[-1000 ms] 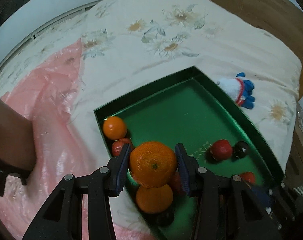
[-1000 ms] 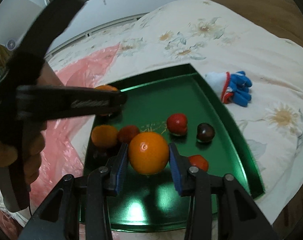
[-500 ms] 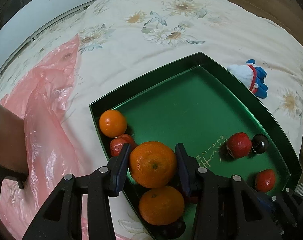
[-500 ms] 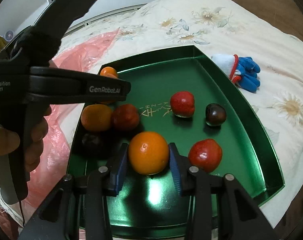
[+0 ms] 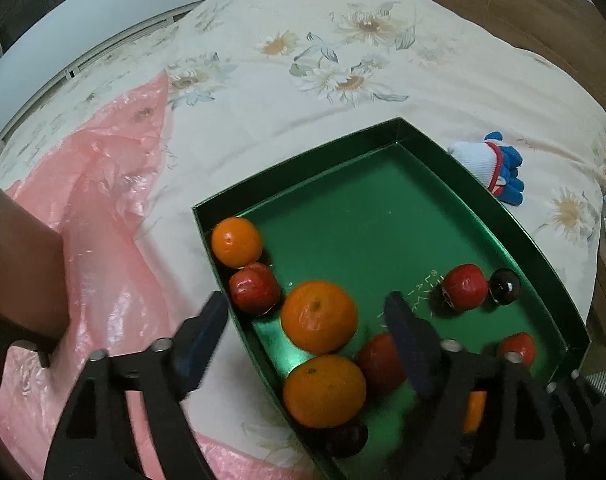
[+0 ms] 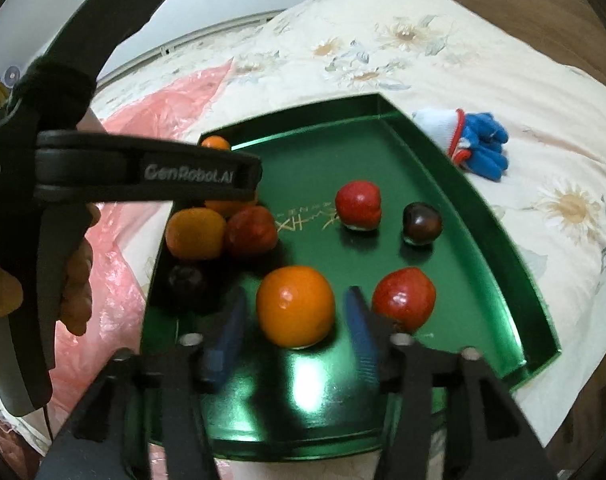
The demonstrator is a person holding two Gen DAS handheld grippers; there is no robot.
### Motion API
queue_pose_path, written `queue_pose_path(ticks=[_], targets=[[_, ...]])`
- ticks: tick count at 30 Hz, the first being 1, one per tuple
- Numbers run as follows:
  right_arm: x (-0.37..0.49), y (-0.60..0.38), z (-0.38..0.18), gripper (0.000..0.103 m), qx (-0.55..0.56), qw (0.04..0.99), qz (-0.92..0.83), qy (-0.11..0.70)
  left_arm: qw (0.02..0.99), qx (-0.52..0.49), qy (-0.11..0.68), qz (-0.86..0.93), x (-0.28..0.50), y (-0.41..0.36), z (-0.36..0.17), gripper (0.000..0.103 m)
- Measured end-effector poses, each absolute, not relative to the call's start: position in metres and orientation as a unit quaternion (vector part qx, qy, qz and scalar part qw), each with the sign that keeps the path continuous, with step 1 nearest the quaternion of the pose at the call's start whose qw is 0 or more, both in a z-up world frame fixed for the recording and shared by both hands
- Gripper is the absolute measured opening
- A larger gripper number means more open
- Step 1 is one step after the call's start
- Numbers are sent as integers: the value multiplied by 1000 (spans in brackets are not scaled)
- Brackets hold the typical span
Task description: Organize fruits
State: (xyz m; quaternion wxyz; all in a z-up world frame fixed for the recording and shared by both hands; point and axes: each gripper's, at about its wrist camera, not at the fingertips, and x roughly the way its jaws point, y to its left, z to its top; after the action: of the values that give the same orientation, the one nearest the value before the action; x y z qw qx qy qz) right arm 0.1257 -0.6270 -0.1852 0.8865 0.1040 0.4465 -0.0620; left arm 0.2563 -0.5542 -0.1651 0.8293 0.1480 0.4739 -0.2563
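The green tray [image 5: 387, 128] lies on a bed with a floral quilt [image 5: 343, 60]. A pink plastic sheet [image 5: 115, 184] covers the quilt to the left of the tray, and a white and blue glove [image 5: 489, 164] lies just beside the tray's far right edge.

Left gripper [image 5: 303, 328]: the fingers are apart and opening. An orange [image 5: 318, 317] lies between them on the tray floor, clear of both pads. The left finger [image 5: 201, 338] stands outside the tray wall, over the quilt; the right finger stands inside the tray. Both fingers are blurred, so the exact gap to the fruit is hard to judge. A second orange [image 5: 323, 391] lies just below the first, a red fruit [image 5: 254, 287] touches the first at its upper left, and a third orange [image 5: 236, 241] sits in the near left corner of the tray.

Right gripper [image 6: 295, 328]: the fingers are apart and opening. An orange [image 6: 295, 306] rests on the tray floor between them, with a gap on each side. A red fruit [image 6: 403, 300] lies just right of the right finger. Two more fruits, one red [image 6: 358, 204] and one dark [image 6: 421, 224], lie well apart from the gripper toward the far side.

In the right wrist view the left gripper's body crosses the upper left, held by a hand [image 6: 77, 280].
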Motion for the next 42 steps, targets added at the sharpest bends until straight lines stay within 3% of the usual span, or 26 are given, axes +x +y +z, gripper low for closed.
queue_pose_path(ticks=[5,14,19,33,42], targets=[[118,-623,-171,103,99,892,-76,435,832,145,470,-256,244,-537,-150,86],[104,-604,-146,103,101,895,-94,423,842,128,460,-251,211,-471,-109,87],[95,-572,-124,103,93,904,-89,409,852,120,450,-239,184,-409,-84,92],[78,-422,-60,103,86,930,-16,357,903,71,406,-121,120,-180,-24,94],[63,-318,-23,103,83,944,26,319,918,11,396,-30,89,-51,-20,94]])
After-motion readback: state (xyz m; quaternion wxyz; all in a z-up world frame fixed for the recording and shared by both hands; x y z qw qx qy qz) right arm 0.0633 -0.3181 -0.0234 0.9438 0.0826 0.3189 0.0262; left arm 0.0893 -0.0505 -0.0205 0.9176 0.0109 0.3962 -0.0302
